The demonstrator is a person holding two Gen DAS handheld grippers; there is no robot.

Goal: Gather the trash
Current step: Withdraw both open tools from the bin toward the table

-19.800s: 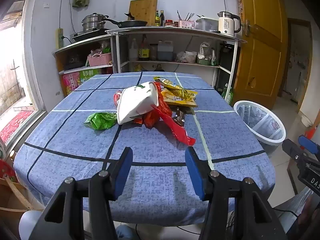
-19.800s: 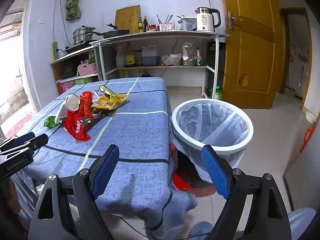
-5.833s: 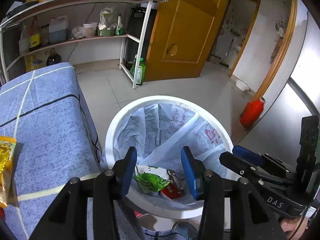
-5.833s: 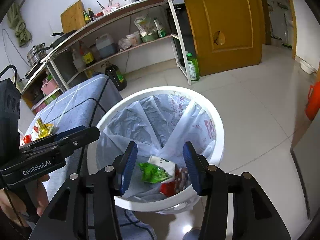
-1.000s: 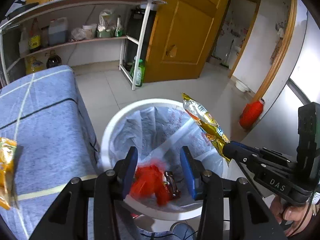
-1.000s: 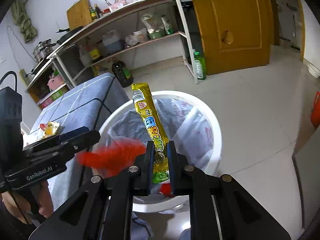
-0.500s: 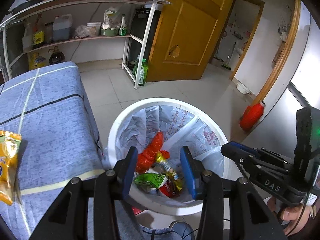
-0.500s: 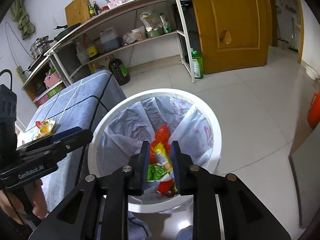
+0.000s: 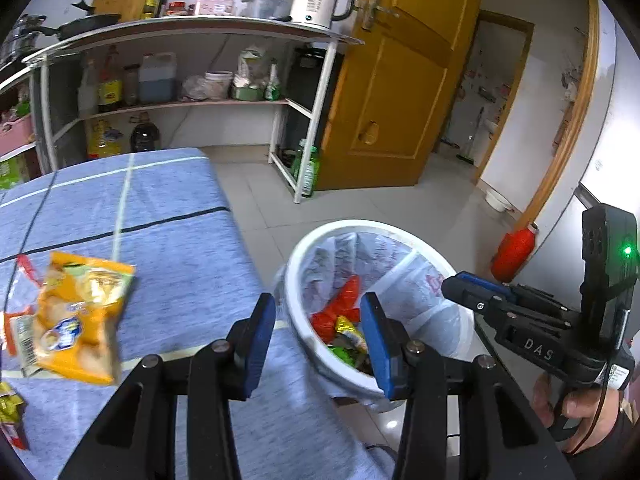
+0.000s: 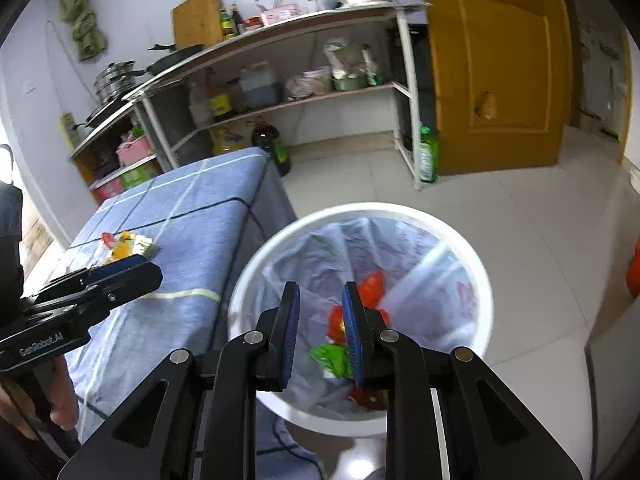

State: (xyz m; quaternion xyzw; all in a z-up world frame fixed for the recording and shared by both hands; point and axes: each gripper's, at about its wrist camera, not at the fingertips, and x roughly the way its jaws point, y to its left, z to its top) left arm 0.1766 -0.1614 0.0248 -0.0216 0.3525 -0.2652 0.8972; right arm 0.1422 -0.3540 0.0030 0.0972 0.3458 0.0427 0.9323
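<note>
Wrappers (image 10: 362, 322), red, green and yellow, lie in the lined white bin (image 10: 256, 280) beside the blue-clothed table (image 9: 180, 248). Right gripper (image 10: 319, 330) hangs over it, jaws narrowly apart, empty. Left gripper (image 9: 318, 340) is spread wide at the table edge. Orange snack bag (image 9: 82, 316), somewhat blurred, lies on the cloth.

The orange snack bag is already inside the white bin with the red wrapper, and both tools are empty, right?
Not quite. The orange snack bag is not in the white bin; the left wrist view shows it lying on the blue tablecloth. The red wrapper is in the bin, and the left tool and right tool are both empty.
</note>
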